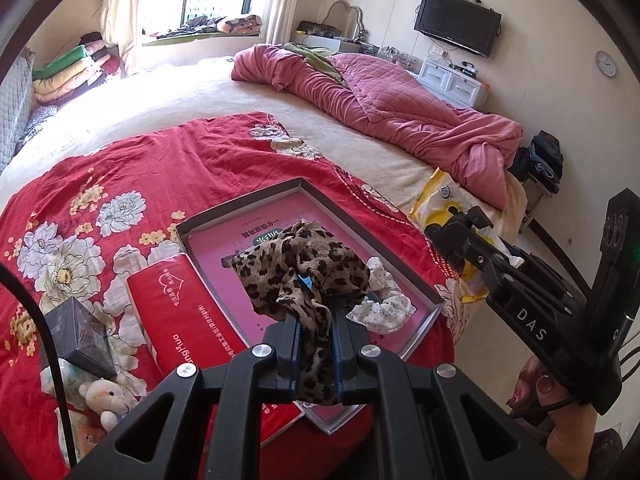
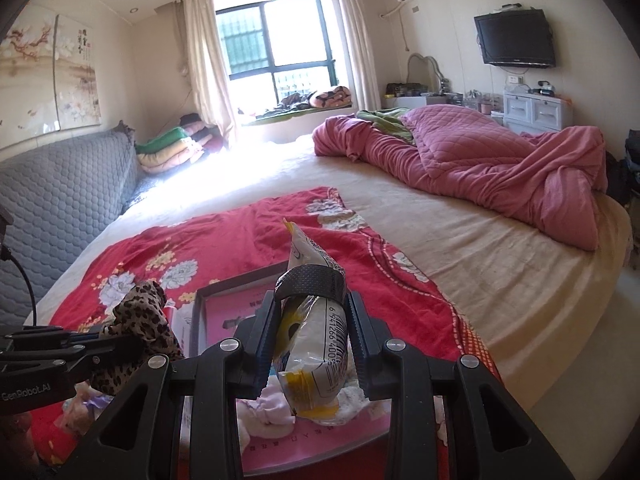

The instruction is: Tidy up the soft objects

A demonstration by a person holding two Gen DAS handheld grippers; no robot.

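Observation:
My left gripper point(image 1: 314, 320) is shut on a leopard-print cloth point(image 1: 304, 264), which bunches up above a shallow grey-rimmed tray point(image 1: 240, 204) with a pink floor. A white speckled cloth point(image 1: 384, 304) lies in the tray's right corner. My right gripper point(image 2: 312, 304) is shut on a yellow-and-white plastic packet point(image 2: 316, 340) with a barcode and a black band across it, held over the tray's point(image 2: 224, 284) near side. Pale cloths point(image 2: 272, 412) lie under it. From the left wrist the right gripper point(image 1: 460, 224) shows right of the tray; from the right wrist the left gripper point(image 2: 102, 334) shows at left.
The tray sits on a red floral blanket point(image 1: 160, 168) spread over a big bed. A red tissue pack point(image 1: 180, 304), a black box point(image 1: 80, 332) and a small teddy bear point(image 1: 106, 396) lie left of the tray. A pink quilt point(image 1: 400, 112) is heaped at the far right.

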